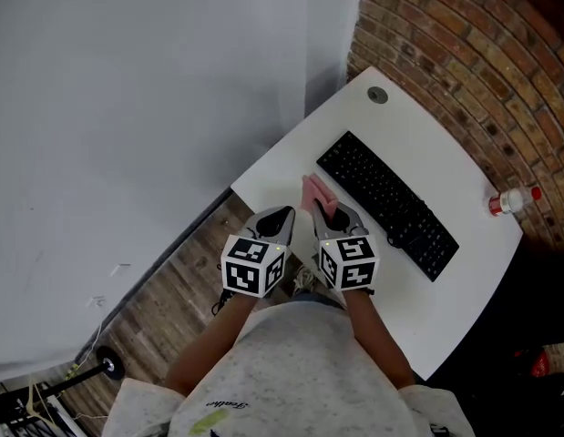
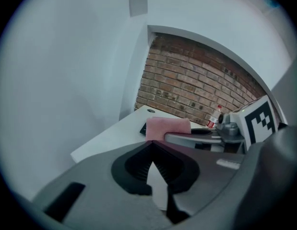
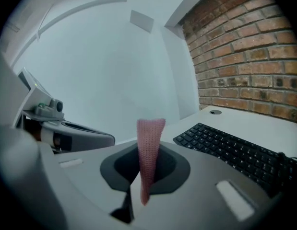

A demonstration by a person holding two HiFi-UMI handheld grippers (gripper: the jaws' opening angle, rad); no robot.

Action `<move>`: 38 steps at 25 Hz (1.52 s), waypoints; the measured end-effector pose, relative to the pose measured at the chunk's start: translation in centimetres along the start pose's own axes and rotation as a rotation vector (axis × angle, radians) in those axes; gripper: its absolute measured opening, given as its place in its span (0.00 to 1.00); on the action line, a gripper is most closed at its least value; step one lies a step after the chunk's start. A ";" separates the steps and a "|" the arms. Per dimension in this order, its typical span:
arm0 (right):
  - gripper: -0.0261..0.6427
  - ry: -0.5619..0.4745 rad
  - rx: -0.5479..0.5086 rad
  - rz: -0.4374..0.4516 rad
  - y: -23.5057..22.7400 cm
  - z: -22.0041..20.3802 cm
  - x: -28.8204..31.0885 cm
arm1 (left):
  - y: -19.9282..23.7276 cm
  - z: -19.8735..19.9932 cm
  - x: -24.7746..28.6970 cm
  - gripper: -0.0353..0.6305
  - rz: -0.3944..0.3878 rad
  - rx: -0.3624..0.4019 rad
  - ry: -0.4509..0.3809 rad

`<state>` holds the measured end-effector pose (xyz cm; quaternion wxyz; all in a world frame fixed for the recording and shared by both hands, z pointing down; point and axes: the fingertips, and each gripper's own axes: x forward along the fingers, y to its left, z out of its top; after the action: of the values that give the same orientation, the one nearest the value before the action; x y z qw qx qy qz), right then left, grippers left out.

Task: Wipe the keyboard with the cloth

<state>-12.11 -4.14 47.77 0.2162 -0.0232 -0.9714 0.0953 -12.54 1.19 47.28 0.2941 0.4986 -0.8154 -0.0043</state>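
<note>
Pink cloth (image 3: 149, 145) pinched upright in my right tongs (image 1: 333, 211), keyboard (image 1: 386, 200) just right of them on desk (image 1: 286, 167); my left tongs (image 2: 152, 144) alongside, pressed together, empty.

An office corner — white desk (image 1: 418, 144), black keyboard (image 1: 386, 203), brick wall (image 1: 464, 53) behind.

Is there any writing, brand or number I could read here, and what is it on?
Nothing reads clearly.
Shirt: small script, too blurred to read.
Keyboard: key legends too small.
Bottle: label too small.
Marker cubes: square patterns only, no words.
Pink cloth: no print.
</note>
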 end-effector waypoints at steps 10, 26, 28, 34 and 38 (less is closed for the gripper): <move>0.08 0.081 -0.098 -0.029 -3.2 -1.1 5.7 | 2.2 1.2 3.1 0.05 0.043 0.001 0.062; 0.08 0.187 -0.206 -0.250 -5.3 -2.0 10.1 | 5.2 4.7 7.6 0.05 -0.151 0.104 0.134; 0.08 0.197 -0.191 -0.279 -5.5 -2.0 10.1 | 5.1 5.2 8.1 0.05 -0.191 0.121 0.146; 0.08 0.220 -0.148 -0.374 -6.1 -2.0 9.6 | 4.7 5.8 9.0 0.05 -0.302 0.164 0.184; 0.08 0.227 -0.119 -0.433 -6.6 -2.1 9.3 | 4.6 5.9 9.6 0.05 -0.367 0.191 0.206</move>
<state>-19.67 -9.43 54.74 0.3374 0.1622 -0.9272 -0.0138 -22.30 -6.06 48.33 0.3215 0.6617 -0.6737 0.0702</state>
